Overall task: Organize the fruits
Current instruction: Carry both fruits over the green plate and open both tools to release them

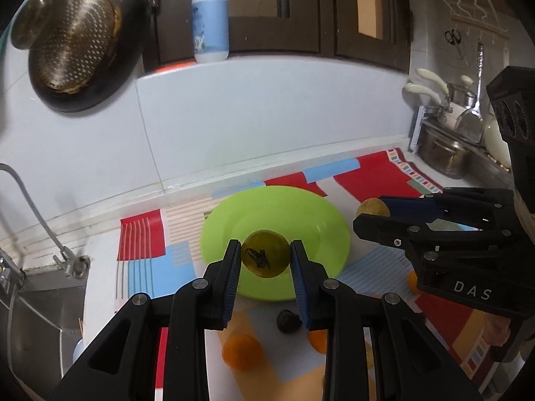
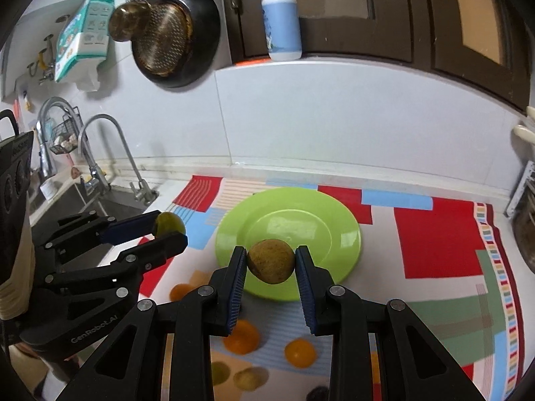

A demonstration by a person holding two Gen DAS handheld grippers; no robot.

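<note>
Your left gripper (image 1: 265, 257) is pinching a round olive-green fruit (image 1: 265, 254) with a dark mark on its skin, the blue pads tight against both sides. It hangs in the air in front of the green plate (image 1: 321, 210), clear of the surface. From your right camera you can see that same gripper off to the left, its fingers pointing toward the plate with the greenish fruit at their tips.

Your right gripper (image 2: 271, 265) is clamped on a brownish, speckled round fruit (image 2: 271, 260), pads pressing on either side. That one too is held up over the near edge of the plate, not resting on it. The plate itself has nothing lying on it that you can see.

Below and nearer to you, loose fruit sits on the patterned cloth (image 2: 438, 244): an orange (image 2: 241, 337) just under the right gripper's left finger, a second orange (image 2: 300, 352) beside it, and another orange (image 2: 180, 291) further left. Two blurred yellowish-green fruits (image 2: 249, 378) lie closer still. In the left view a dark small fruit (image 1: 287, 321) lies on the cloth just below the gripper.

Behind the plate runs a pale tiled wall with a black pan (image 2: 187, 33) hanging on it and a pump bottle (image 2: 282, 23) on the ledge. The sink (image 2: 110, 200) and its tap are to the left.
</note>
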